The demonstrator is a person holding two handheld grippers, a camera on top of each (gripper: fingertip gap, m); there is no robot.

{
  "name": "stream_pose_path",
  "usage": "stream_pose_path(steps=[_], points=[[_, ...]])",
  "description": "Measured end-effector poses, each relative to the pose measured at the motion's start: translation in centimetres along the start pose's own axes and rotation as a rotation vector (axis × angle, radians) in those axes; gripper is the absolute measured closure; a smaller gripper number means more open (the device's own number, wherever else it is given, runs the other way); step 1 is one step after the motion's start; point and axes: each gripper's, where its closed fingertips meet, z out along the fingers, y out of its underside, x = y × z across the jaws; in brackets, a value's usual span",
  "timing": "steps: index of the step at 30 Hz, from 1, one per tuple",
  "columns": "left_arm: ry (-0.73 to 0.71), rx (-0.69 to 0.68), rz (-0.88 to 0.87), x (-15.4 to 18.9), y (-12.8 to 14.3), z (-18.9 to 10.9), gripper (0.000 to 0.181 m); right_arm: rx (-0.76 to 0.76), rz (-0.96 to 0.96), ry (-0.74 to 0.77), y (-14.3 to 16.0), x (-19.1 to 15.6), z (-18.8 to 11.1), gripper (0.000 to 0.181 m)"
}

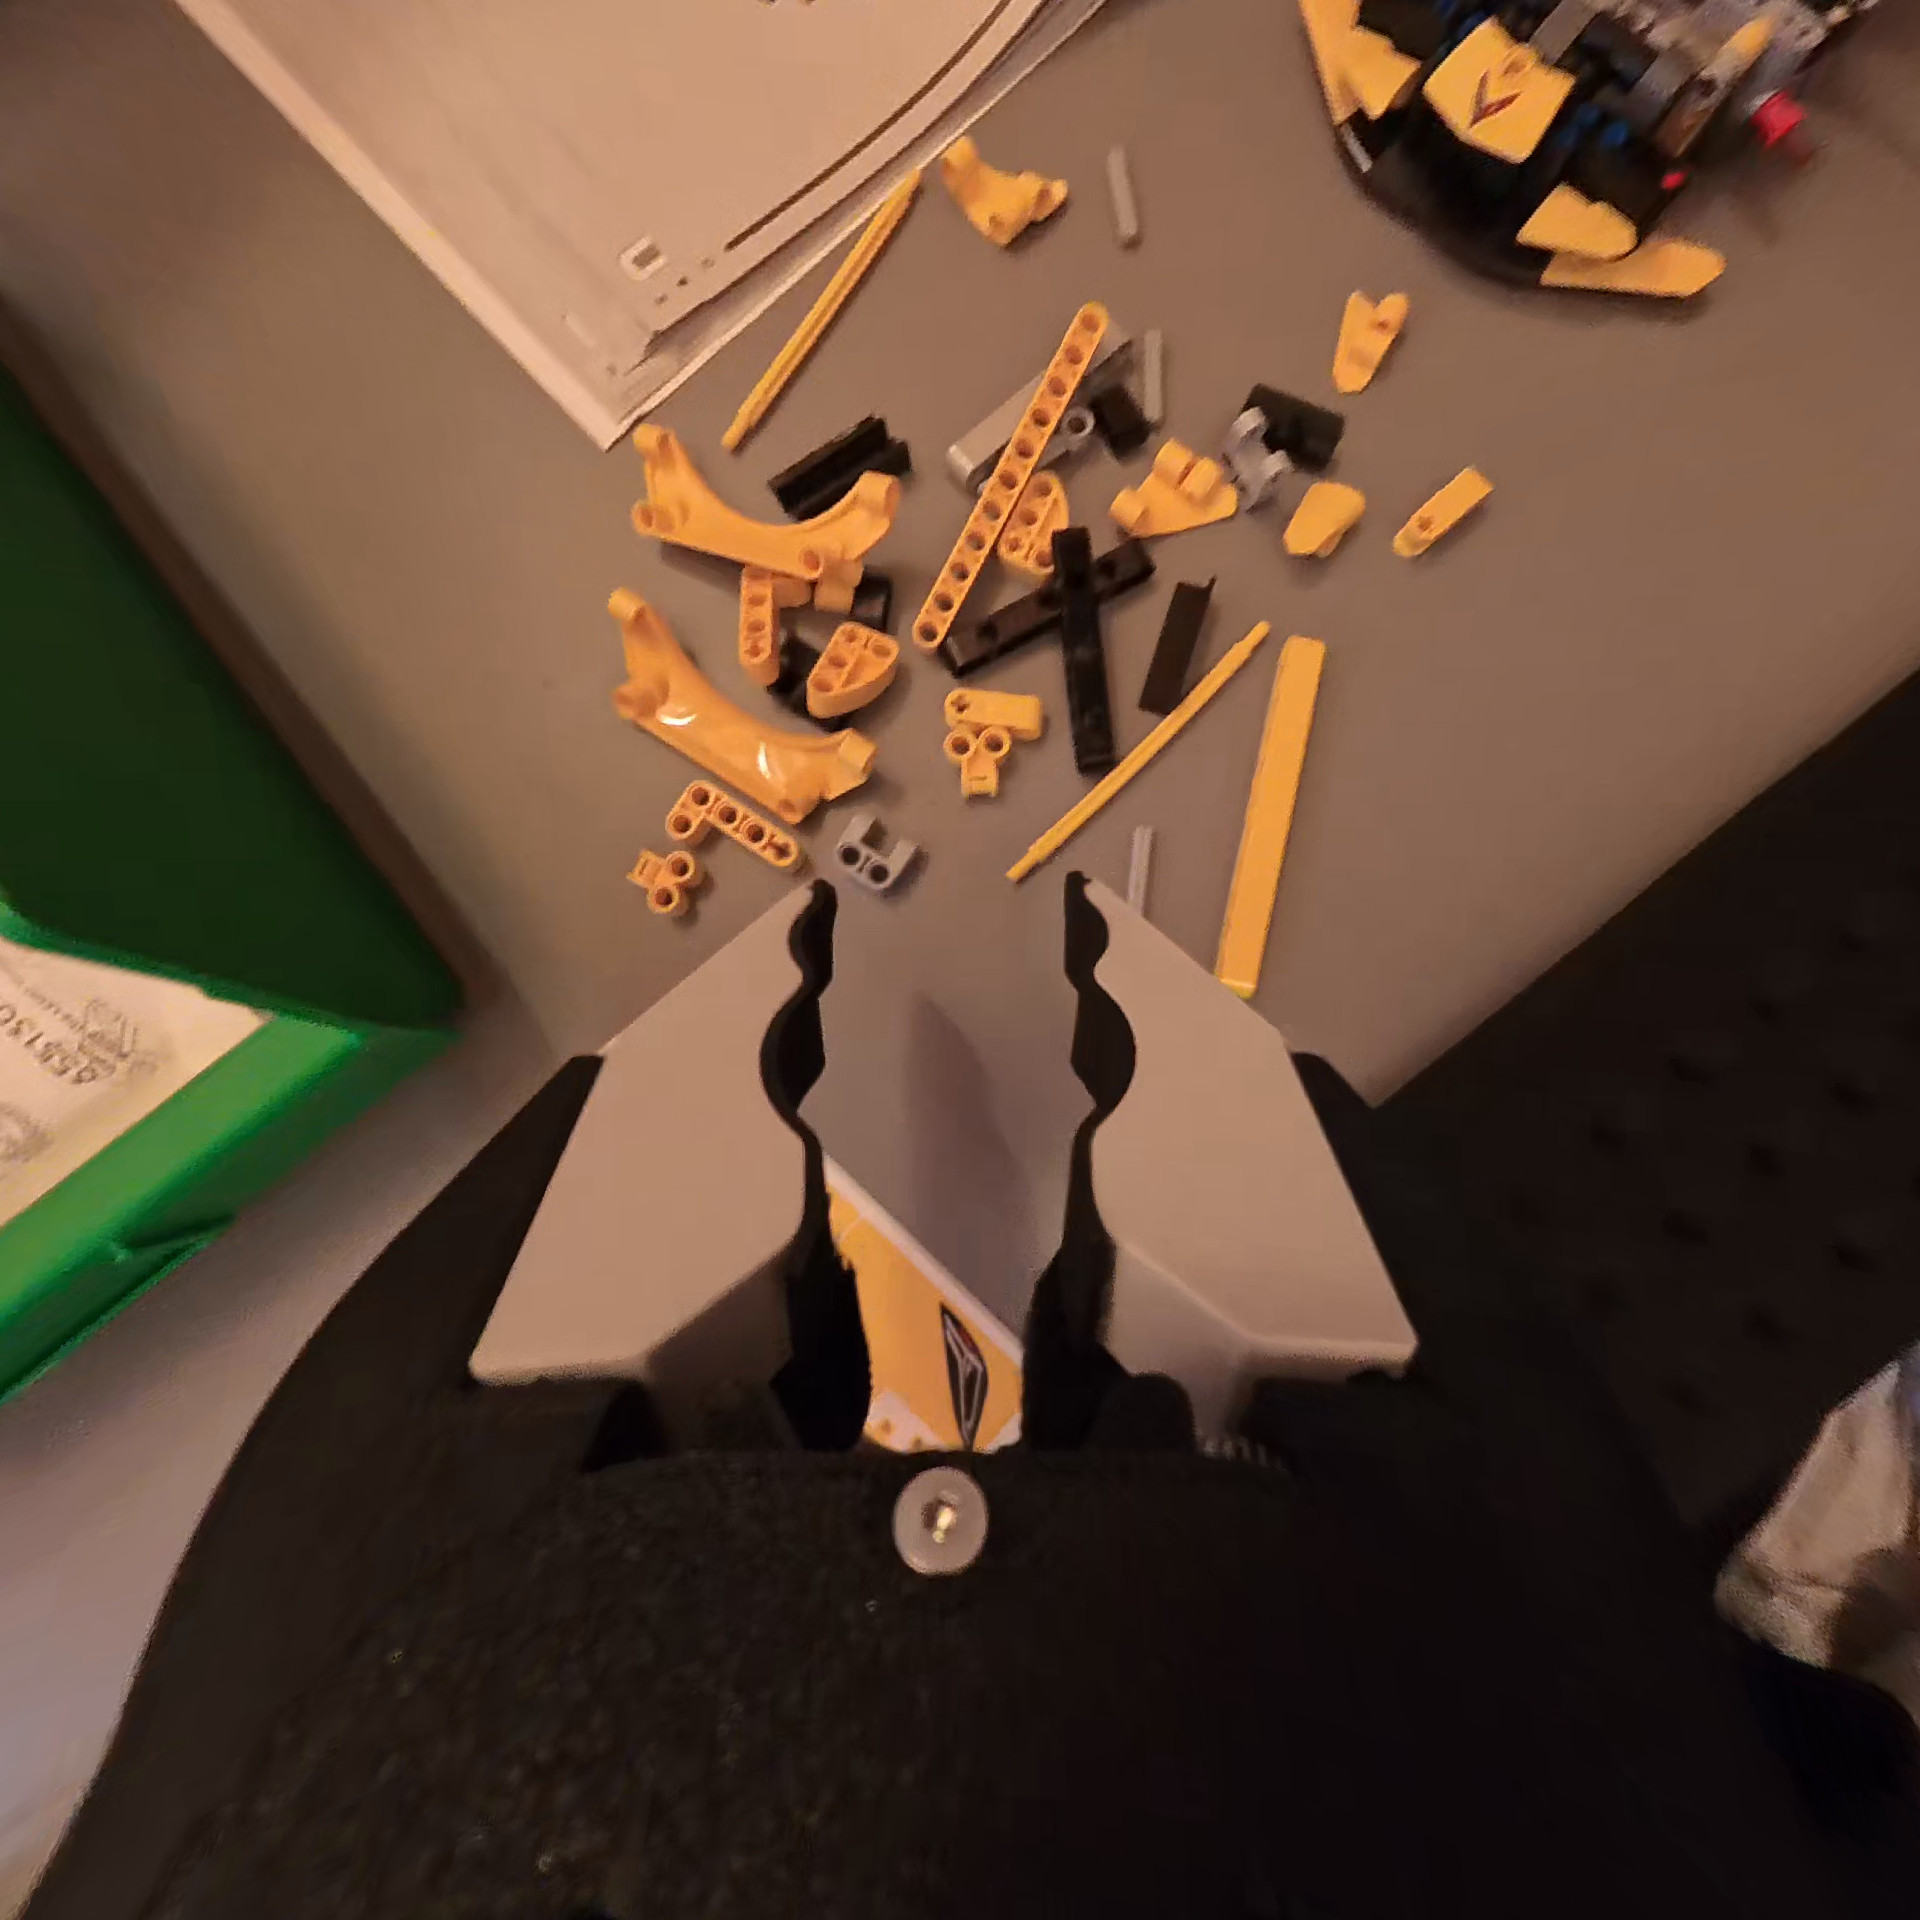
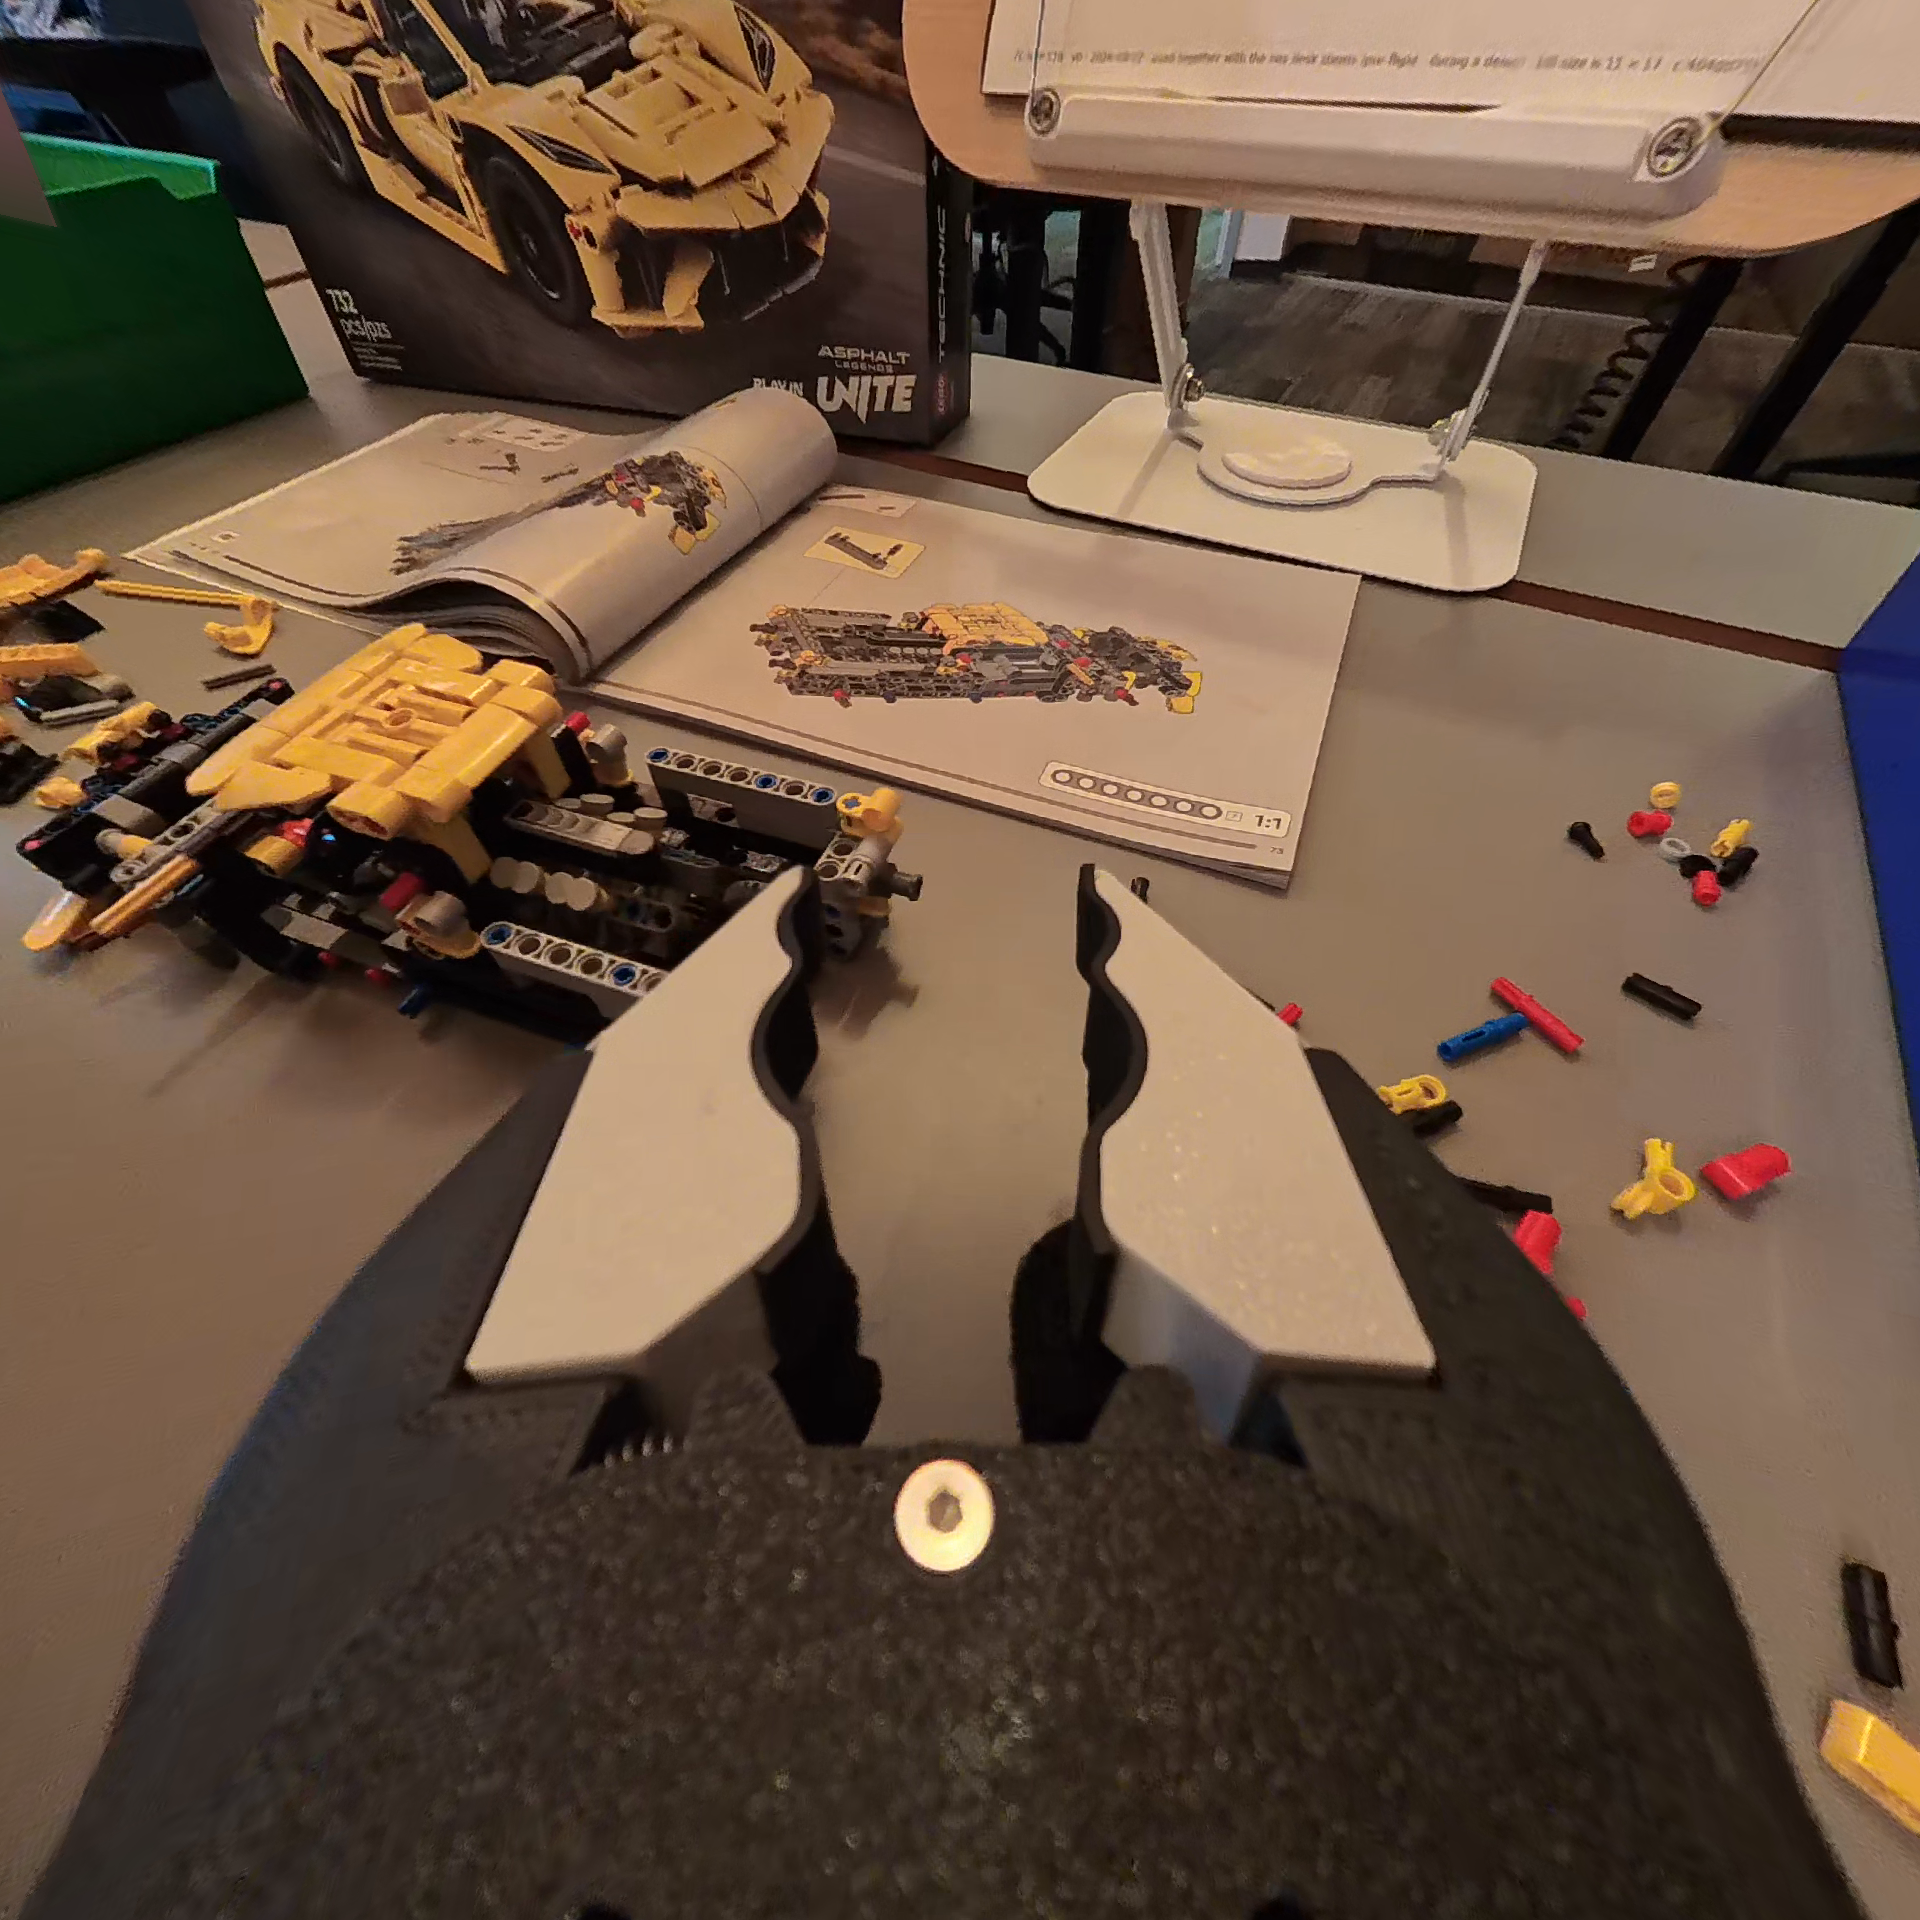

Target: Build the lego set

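The half-built yellow and black car model [image 2: 416,821] lies on the grey table, left of my right gripper [image 2: 943,883], which is open and empty just beside the model's near end. The model also shows at the top right of the left wrist view [image 1: 1527,135]. My left gripper [image 1: 951,888] is open and empty above the table, just short of a heap of loose yellow and black pieces [image 1: 935,603]. A long yellow beam [image 1: 1013,478] and two yellow arch panels [image 1: 748,520] lie in that heap. A yellow sticker sheet [image 1: 935,1340] lies under the left gripper.
The open instruction booklet [image 2: 935,665] lies behind the model, with the set's box [image 2: 623,208] and a white stand [image 2: 1288,488] farther back. Small red, blue, black and yellow pins [image 2: 1538,1029] are scattered at the right. A green bin [image 1: 156,831] stands at the left. Tip to tip, the grippers are about 50 cm apart.
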Motion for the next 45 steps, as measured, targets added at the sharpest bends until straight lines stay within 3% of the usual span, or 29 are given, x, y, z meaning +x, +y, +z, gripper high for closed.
stream_pose_path(steps=[8,12,22,32,45], points=[[-0.024,-0.016,0.025,-1.5,1.8,1.8,0.142,-0.029,-0.038,0.027,0.6,0.2,0.5,0.135],[0.039,0.048,0.001,-1.2,0.9,1.5,0.144,-0.018,-0.008,0.04,0.4,0.8,0.4,0.136],[0.237,0.038,0.064,3.3,1.0,1.6,0.153,0.024,0.042,0.08,-0.2,2.3,0.1,0.137],[0.093,0.112,0.035,-0.3,-4.0,2.8,0.153,0.013,0.036,0.085,0.0,2.4,0.3,0.138],[0.022,0.121,-0.09,-4.1,-7.4,5.4,0.153,0.015,0.065,0.09,0.0,3.0,0.2,0.139]])
